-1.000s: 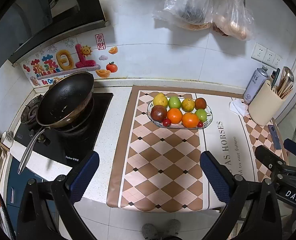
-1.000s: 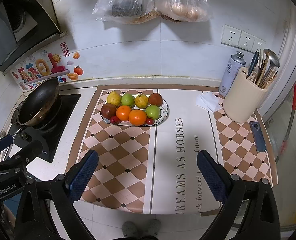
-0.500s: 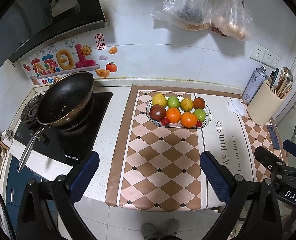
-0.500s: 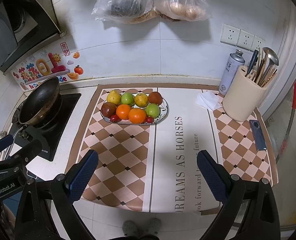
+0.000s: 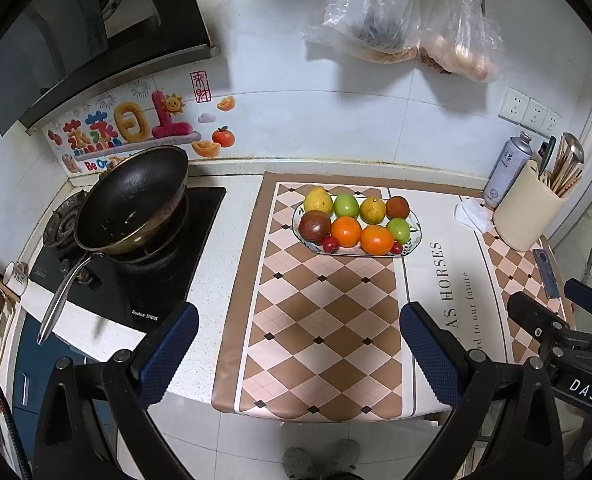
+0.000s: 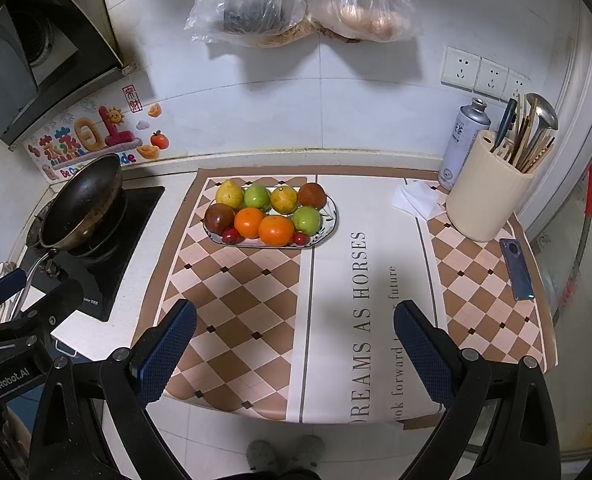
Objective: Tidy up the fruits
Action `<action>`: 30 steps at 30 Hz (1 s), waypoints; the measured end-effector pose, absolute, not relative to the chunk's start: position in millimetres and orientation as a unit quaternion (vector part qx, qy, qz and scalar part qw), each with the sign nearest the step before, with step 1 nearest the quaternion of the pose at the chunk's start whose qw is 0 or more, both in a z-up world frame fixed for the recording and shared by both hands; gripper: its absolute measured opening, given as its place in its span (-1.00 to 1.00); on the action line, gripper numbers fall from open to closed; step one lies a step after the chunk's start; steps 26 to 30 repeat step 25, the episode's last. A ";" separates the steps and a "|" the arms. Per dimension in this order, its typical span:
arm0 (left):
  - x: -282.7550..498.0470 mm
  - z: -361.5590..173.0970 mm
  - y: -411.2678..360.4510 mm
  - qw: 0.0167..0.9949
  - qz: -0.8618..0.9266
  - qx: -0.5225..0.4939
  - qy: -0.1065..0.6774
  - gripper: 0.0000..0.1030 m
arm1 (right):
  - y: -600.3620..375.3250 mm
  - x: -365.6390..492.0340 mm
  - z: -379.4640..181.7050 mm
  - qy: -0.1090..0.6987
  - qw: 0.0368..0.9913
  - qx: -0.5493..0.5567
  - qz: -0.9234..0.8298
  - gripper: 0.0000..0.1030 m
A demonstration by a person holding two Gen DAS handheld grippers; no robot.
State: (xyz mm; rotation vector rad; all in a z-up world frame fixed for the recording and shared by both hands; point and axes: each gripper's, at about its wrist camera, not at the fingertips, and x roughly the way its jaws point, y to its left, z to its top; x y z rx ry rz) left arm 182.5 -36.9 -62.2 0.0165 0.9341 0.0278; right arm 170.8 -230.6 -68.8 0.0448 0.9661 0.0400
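Note:
An oval patterned plate (image 5: pixel 415 229) (image 6: pixel 330 220) sits on the checked mat at the back of the counter. It holds several fruits in two rows: a lemon (image 5: pixel 318 200) (image 6: pixel 229 193), green apples, oranges (image 5: pixel 376 239) (image 6: pixel 276 231), a dark red fruit (image 5: pixel 315 226) and small cherry tomatoes. My left gripper (image 5: pixel 298 346) is open and empty, held off the counter's front edge. My right gripper (image 6: pixel 295 344) is open and empty too, beside it to the right. Both are well short of the plate.
A black wok (image 5: pixel 134 198) sits on the stove at the left. A cream utensil holder (image 6: pixel 490 192), a spray can (image 6: pixel 464 140), a tissue (image 6: pixel 416 200) and a phone (image 6: pixel 517 268) stand at the right. Plastic bags (image 6: pixel 296 0) hang on the wall above.
Both grippers have drawn back slightly from the counter, so the plate looks a little farther. Nothing on the counter has moved.

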 end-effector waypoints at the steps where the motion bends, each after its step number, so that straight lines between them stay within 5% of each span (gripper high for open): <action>1: 182.4 -61.0 -37.1 0.893 0.013 0.009 0.450 1.00 | -230.9 170.2 -69.0 0.465 0.885 0.021 0.020 0.96; 30: 177.2 -57.1 -37.8 0.896 0.014 0.010 0.445 1.00 | -231.0 169.2 -69.0 0.465 0.885 0.020 0.020 0.96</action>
